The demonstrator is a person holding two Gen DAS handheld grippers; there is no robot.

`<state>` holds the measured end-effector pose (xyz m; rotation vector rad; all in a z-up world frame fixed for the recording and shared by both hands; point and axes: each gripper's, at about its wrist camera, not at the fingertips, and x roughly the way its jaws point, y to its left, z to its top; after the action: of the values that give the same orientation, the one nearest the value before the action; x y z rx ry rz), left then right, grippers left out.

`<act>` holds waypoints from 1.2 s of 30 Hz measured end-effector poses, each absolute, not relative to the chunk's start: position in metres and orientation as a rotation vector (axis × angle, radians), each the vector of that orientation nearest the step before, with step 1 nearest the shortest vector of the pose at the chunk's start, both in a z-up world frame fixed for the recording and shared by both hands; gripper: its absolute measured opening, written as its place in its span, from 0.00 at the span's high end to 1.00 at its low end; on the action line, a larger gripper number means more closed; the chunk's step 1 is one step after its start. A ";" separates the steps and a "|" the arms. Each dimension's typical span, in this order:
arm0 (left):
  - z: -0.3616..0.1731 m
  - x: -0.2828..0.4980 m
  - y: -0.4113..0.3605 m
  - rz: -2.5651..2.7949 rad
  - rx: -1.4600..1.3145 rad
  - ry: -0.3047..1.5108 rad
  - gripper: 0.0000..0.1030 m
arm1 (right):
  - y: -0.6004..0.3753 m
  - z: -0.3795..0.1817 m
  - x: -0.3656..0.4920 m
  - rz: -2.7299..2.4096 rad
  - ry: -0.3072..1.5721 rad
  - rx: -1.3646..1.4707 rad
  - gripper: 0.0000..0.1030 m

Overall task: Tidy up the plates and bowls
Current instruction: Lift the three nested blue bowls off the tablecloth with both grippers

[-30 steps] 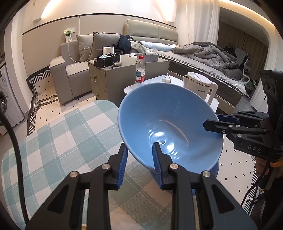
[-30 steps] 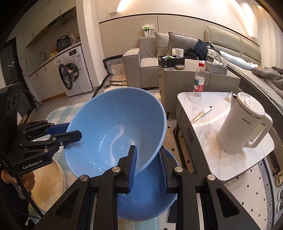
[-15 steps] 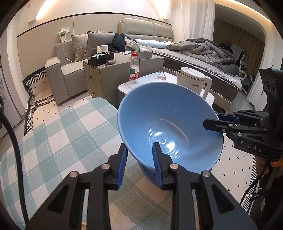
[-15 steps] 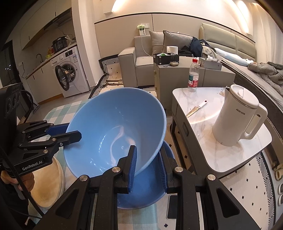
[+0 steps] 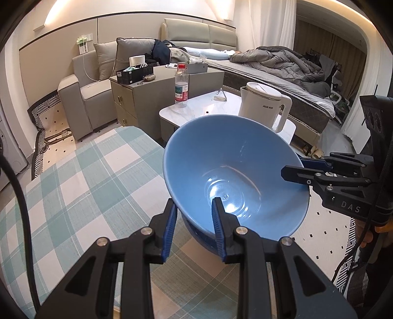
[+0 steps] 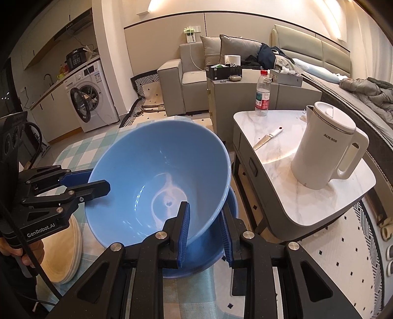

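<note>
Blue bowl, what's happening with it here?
A person holds a gripper in each hand, and both are clamped on opposite rims of the light blue bowl: the left gripper on one side, the right gripper on the other. The bowl is tilted, just above a darker blue bowl on the checkered tablecloth. It looks like it is about to be nested; it is not yet seated.

Warm cove light (image 5: 132,14) glows along the beige wall at twelve o'clock. Below it sits a grey sofa (image 5: 86,95) beside a cabinet (image 5: 147,98), and a marble side table (image 6: 307,171) at two carries a white kettle (image 6: 326,152). An unmade bed (image 5: 282,66) lies at one, a washing machine (image 6: 91,95) at ten, and speckled tile floor (image 6: 343,245) at four.
</note>
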<state>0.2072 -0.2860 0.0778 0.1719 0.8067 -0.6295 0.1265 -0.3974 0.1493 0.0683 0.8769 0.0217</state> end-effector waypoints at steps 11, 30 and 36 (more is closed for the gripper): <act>0.063 0.206 -0.298 -0.641 0.189 0.843 0.74 | -0.402 0.134 0.125 -0.011 0.908 0.057 0.76; 0.047 0.206 -0.306 -0.631 0.225 0.872 0.70 | -0.398 0.118 0.129 -0.032 0.933 0.001 0.72; 0.040 0.210 -0.304 -0.614 0.229 0.891 0.67 | -0.401 0.117 0.129 -0.033 0.927 0.002 0.66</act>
<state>0.2097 -0.3042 0.0398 0.2291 0.8913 -0.6137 0.1291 -0.4007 0.1170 0.0018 0.9275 -0.0325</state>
